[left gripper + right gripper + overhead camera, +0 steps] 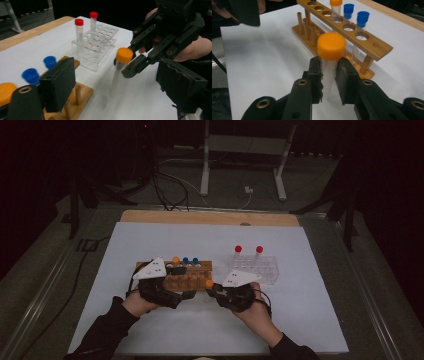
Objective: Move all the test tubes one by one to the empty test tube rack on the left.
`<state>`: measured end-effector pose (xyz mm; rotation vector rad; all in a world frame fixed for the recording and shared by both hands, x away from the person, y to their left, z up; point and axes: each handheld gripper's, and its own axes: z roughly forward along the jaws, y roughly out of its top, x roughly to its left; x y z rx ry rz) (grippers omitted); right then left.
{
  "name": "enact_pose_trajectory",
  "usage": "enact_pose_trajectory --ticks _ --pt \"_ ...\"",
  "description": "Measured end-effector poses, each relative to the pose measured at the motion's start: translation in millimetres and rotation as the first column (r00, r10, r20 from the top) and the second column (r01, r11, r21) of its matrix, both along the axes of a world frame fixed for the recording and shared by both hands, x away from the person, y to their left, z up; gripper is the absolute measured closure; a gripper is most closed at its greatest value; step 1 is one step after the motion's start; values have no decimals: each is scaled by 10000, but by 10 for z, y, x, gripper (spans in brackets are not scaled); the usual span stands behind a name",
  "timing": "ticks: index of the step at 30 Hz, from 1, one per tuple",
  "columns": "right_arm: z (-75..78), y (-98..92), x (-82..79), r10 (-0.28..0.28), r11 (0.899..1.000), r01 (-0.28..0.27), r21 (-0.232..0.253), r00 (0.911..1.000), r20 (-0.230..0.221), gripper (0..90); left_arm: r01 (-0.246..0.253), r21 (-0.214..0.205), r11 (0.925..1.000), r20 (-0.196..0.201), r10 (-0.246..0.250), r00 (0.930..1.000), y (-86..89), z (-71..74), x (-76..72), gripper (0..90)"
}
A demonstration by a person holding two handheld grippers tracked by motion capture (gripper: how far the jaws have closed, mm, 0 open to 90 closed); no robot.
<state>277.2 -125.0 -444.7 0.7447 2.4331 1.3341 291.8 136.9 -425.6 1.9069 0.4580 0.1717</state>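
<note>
Right tool [329, 75] clamps the clear plastic orange-capped tube [331, 47] just below its cap, upright above the white desk [165, 325] beside the wooden rack [197, 267], while the left tool [117, 82] stands open, empty, alongside.

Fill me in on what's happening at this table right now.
A person works with a tool in each hand. The right tool is shut on a clear plastic tube with an orange cap, holding it just under the cap, beside the wooden tube rack, which holds one orange-capped and two blue-capped tubes. The left tool is open with nothing between its pads, next to that tube. Farther right, a clear plastic rack holds two red-capped tubes.
</note>
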Motion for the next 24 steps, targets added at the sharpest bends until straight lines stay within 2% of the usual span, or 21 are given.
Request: enact_pose_trajectory --ticks 10,19,24 --pt "-30 77 -30 295 9995 -296 -54 9995 -118 742 268 -43 9996 232 -267 9994 -106 0 -71 340" --pt "-39 144 -68 528 9986 -529 -60 9984 -195 742 307 192 9993 464 -316 9984 -165 -35 -104 495" --pt "-32 157 -80 584 9983 -585 -16 9981 -196 742 326 408 9986 467 -345 9983 -197 -56 -106 577"
